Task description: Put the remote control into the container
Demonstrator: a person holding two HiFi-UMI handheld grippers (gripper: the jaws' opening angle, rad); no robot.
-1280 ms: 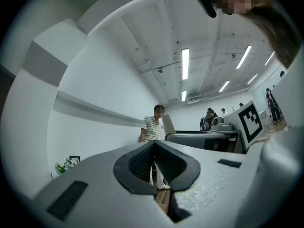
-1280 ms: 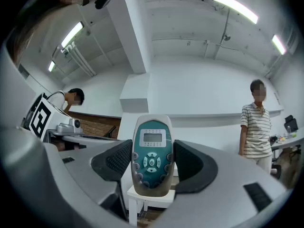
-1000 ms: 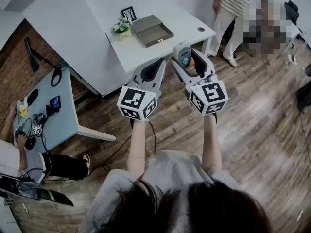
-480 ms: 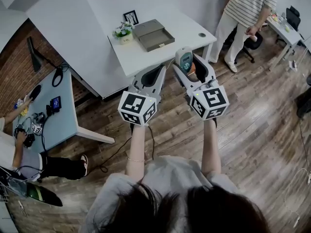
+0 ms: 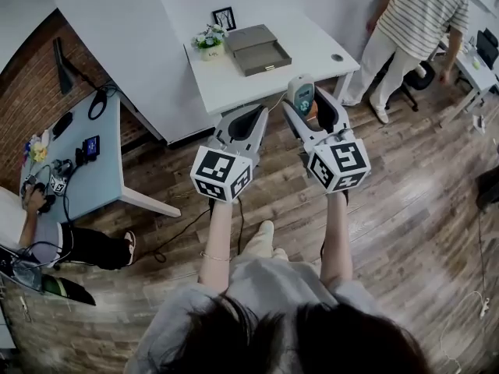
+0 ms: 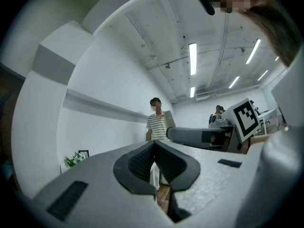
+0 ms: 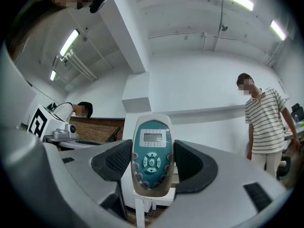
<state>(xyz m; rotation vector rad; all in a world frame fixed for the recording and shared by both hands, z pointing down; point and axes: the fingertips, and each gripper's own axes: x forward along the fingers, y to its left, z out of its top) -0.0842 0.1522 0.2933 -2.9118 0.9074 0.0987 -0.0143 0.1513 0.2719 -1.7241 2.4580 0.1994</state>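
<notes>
The remote control [image 5: 300,95] is grey with a teal face and a small screen, and it stands upright between the jaws of my right gripper [image 5: 306,104], which is shut on it. In the right gripper view the remote control [image 7: 151,156] fills the middle of the right gripper [image 7: 152,167]. My left gripper [image 5: 249,118] is held beside it to the left, shut with nothing in it; its pads [image 6: 142,163] meet. The container [image 5: 269,58], an open grey box, sits on the white table [image 5: 312,49] ahead of both grippers, apart from them.
A small potted plant [image 5: 209,40] and a photo frame [image 5: 224,18] stand left of the container. A person in a striped shirt [image 5: 417,18] stands by the table's right end. A blue desk [image 5: 74,166] with gadgets and a seated person is at the left. The floor is wood.
The white table and container have shifted right and slightly nearer in the head view. The person in stripes moved to the right. Both grippers keep their hold and spacing.
</notes>
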